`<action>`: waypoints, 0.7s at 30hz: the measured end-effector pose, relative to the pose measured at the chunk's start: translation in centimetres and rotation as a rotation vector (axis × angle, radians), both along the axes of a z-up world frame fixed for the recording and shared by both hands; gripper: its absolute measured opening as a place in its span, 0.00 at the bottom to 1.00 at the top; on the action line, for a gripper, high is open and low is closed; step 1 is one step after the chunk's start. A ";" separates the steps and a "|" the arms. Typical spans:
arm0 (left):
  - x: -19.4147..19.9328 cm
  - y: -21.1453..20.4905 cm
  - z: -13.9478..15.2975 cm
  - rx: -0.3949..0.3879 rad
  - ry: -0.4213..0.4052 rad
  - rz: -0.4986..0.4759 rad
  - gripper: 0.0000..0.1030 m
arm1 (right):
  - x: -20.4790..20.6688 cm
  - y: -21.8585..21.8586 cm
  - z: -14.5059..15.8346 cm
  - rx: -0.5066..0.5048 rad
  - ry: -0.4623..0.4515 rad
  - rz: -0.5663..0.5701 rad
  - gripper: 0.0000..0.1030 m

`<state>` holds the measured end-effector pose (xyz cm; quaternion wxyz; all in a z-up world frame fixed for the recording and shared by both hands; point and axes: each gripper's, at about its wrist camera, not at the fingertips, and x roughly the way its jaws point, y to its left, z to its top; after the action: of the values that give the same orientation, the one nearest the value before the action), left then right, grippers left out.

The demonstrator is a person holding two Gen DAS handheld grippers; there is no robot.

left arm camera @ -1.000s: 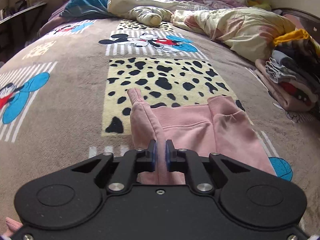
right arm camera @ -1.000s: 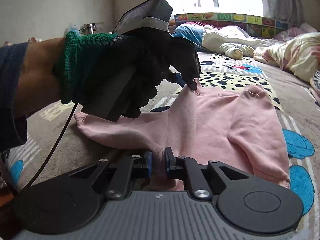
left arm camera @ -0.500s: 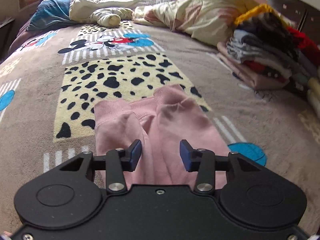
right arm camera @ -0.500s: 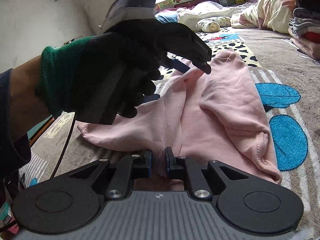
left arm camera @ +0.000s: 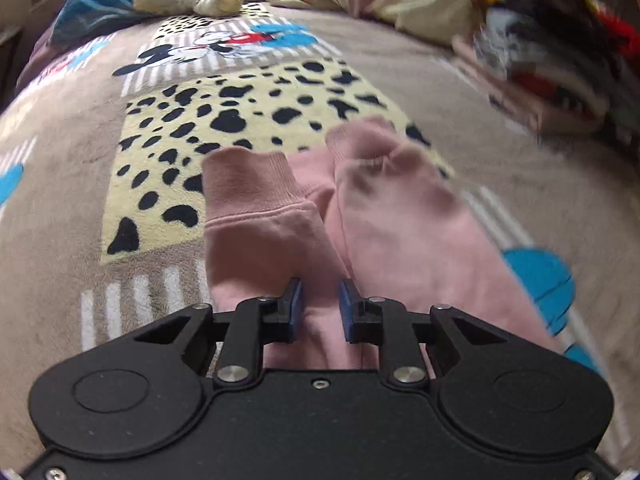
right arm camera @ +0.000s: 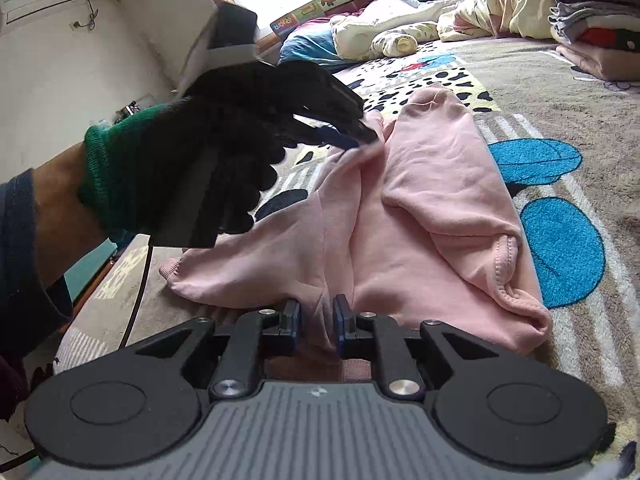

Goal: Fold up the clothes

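Observation:
A pink sweatshirt [right arm camera: 432,200] lies on the patterned blanket, both sleeves folded over its body. In the left wrist view its ribbed cuffs [left arm camera: 248,184] point away from me. My left gripper [left arm camera: 320,308] is partly open with pink fabric lying between its blue pads; in the right wrist view it [right arm camera: 356,136] hovers at the upper left part of the sweatshirt. My right gripper [right arm camera: 316,322] has its jaws slightly apart with a pinch of the sweatshirt's near edge between them.
A stack of folded clothes [left arm camera: 552,68] sits at the right on the bed [left arm camera: 60,152]. Rumpled bedding and pillows [right arm camera: 384,36] lie at the far end under the window. The bed's left edge and a wall [right arm camera: 80,80] are close by.
My left gripper opened, releasing the sleeve onto the body, then narrowed again over the fabric. My right gripper's jaws have parted slightly at the near edge.

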<state>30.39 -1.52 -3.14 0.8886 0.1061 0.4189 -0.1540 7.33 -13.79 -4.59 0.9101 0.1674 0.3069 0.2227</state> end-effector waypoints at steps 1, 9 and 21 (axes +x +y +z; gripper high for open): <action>-0.3 -0.1 0.4 0.007 -0.024 0.004 0.18 | -0.2 0.0 0.2 -0.020 -0.014 -0.009 0.28; -8.3 7.6 5.7 -0.157 -0.208 0.185 0.42 | -2.0 0.2 1.1 -0.119 -0.103 0.002 0.34; -21.8 19.0 1.2 -0.633 -0.027 0.582 0.47 | -3.4 0.4 0.4 -0.186 -0.117 0.004 0.34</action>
<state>8.61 17.45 -1.92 0.8891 -0.2924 0.3518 -0.0165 3.96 -13.42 -4.17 0.9375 0.0684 0.2731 0.2044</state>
